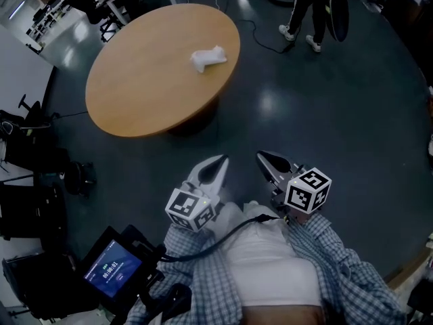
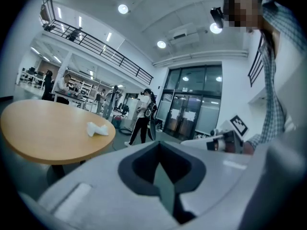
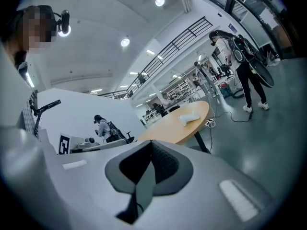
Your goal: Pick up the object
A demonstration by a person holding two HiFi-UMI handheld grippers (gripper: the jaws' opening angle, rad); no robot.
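Observation:
A small white crumpled object (image 1: pixel 208 59) lies on a round wooden table (image 1: pixel 149 87), towards its far right side. It also shows in the left gripper view as the white object (image 2: pixel 97 129) on the table (image 2: pixel 43 133), and in the right gripper view as the white object (image 3: pixel 189 117) on the table (image 3: pixel 175 131). My left gripper (image 1: pixel 220 161) and right gripper (image 1: pixel 262 157) are held close to my chest, well short of the table. Both are shut with nothing between the jaws. Each gripper view shows its own shut tips: the left gripper (image 2: pixel 159 145) and the right gripper (image 3: pixel 150 143).
A person (image 1: pixel 306 9) stands on the dark floor beyond the table to the right, with a cable (image 1: pixel 260 40) lying nearby. Black office chairs (image 1: pixel 30 151) crowd the left. A lit screen (image 1: pixel 112 268) hangs at my lower left. Another person (image 3: pixel 101 127) stands by a white wall.

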